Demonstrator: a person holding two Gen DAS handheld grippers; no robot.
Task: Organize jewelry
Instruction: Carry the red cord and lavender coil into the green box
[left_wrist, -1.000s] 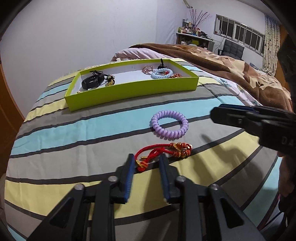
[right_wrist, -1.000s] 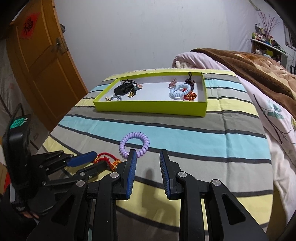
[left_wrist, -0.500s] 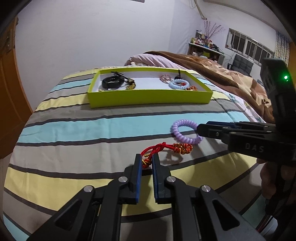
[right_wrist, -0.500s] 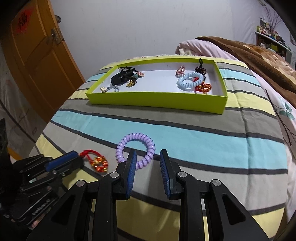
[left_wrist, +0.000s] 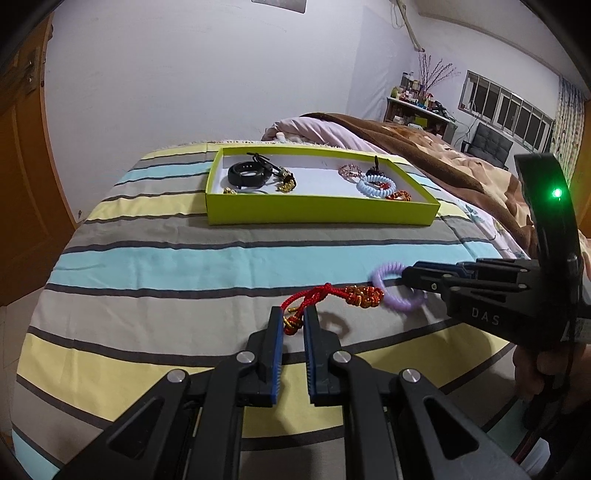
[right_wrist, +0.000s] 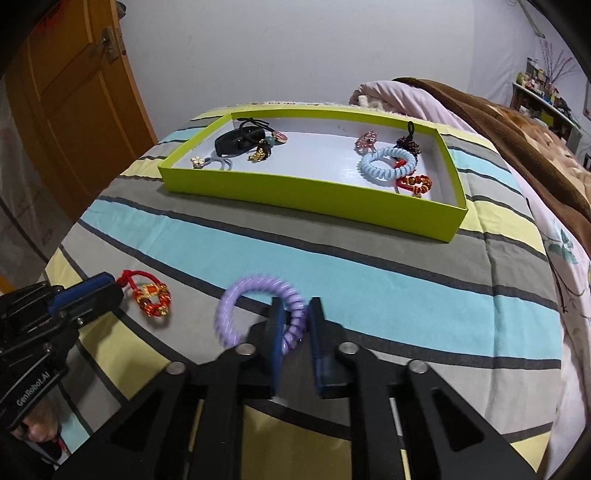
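Observation:
My left gripper is shut on the red cord end of a red and gold bracelet, lifted a little off the striped bedspread; the bracelet also shows in the right wrist view. My right gripper is shut on a purple spiral hair tie, raised slightly; the tie also shows in the left wrist view, beside the bracelet. A lime green tray lies farther back on the bed, also seen in the left wrist view.
The tray holds a black band, a light blue spiral tie, a red charm and other small pieces. A brown blanket lies to the right. A wooden door stands to the left.
Both grippers have closed: the left on the red bracelet's cord, the right on the purple hair tie. Both items have risen slightly off the bedspread.

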